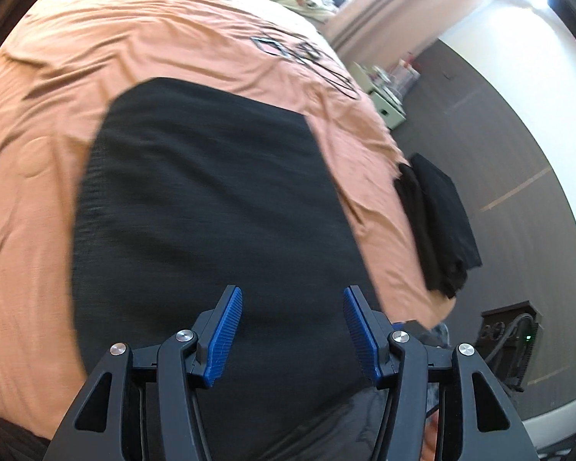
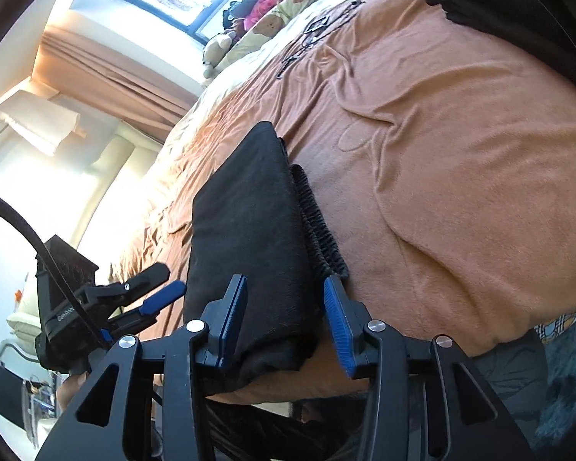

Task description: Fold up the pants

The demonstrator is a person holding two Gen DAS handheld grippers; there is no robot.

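- Pants (image 2: 249,238), black and already doubled into a thick rectangular stack, are lying on the orange bed cover (image 2: 460,161) at the near edge of the bed, just ahead of both tools.
- Bed cover is lying rumpled and soft beneath the stack; judged likely to drag or bunch if the stack is slid rather than lifted.
- Fabric is showing a fine woven texture and is draping limp at the near corner; judged light, soft and non-fragile, offering no stiffness to hold its shape once raised.
- Ribbed waistband (image 2: 318,226) is protruding along one side of the stack; judged the firmest and least slippery place to pinch.
- Second dark folded garment (image 1: 437,223) is hanging over the far edge of the bed, well apart from the pants.
- Right tool (image 2: 284,322) is standing partly open, its blue pads straddling the near corner of the stack without pressing on it.
- Left tool (image 1: 293,330) is standing open over the dark cloth, nothing caught between its pads.
- Recommended hold, as a judgement: both tools pinching all layers together at the two near corners.
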